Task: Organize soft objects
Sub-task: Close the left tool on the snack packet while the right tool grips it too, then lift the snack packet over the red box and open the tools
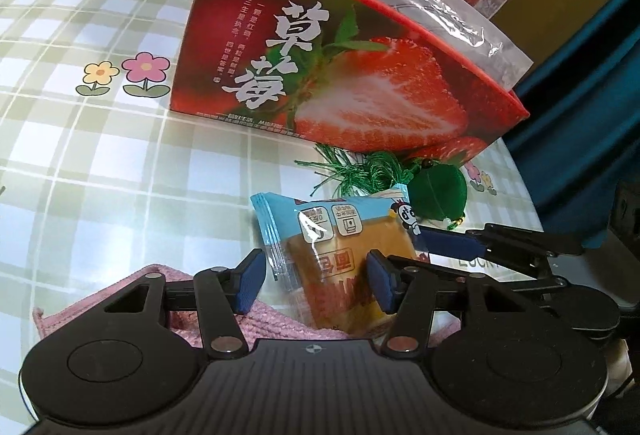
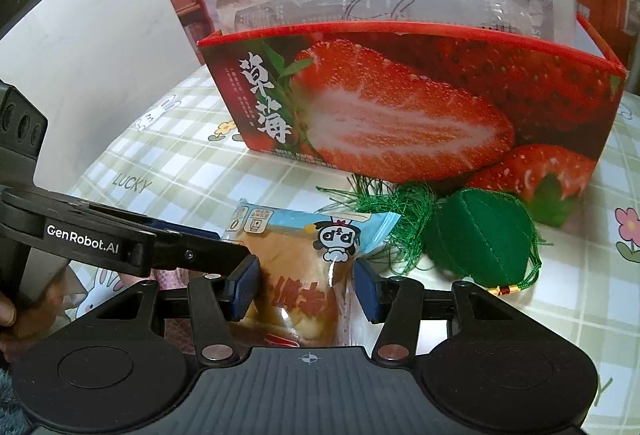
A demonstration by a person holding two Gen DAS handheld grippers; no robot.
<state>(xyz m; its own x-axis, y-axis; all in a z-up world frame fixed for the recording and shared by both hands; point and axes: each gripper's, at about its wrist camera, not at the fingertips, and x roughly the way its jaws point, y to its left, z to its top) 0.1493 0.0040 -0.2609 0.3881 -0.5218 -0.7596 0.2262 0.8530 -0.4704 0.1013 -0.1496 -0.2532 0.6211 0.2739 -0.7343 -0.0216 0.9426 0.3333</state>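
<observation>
Bread packet (image 1: 340, 255) lies on the checked tablecloth (image 1: 80, 155), its near end resting on a pink cloth (image 1: 272, 319), and both my grippers are at it. My left gripper (image 1: 316, 281) has its blue pads either side of the packet; the left pad (image 1: 250, 281) stands clear of the wrapper, the right one looks to touch it, so I read those jaws as parted, not clamped. My right gripper (image 2: 306, 289) straddles the same packet from the other side; its left pad (image 2: 244, 287) seems to press the bread and the right pad meets the clear wrapper edge, but I cannot tell whether it truly grips. In the left view its fingers come in from the right at the packet's far corner.

Just beyond the packet, to the right, sits a green pouch (image 2: 480, 243) with green tassel threads (image 2: 384, 211), touching the packet's far end. Behind them stands the red strawberry box (image 2: 400, 107), open-topped, with a clear plastic bag (image 2: 400, 3) sticking out of it.
</observation>
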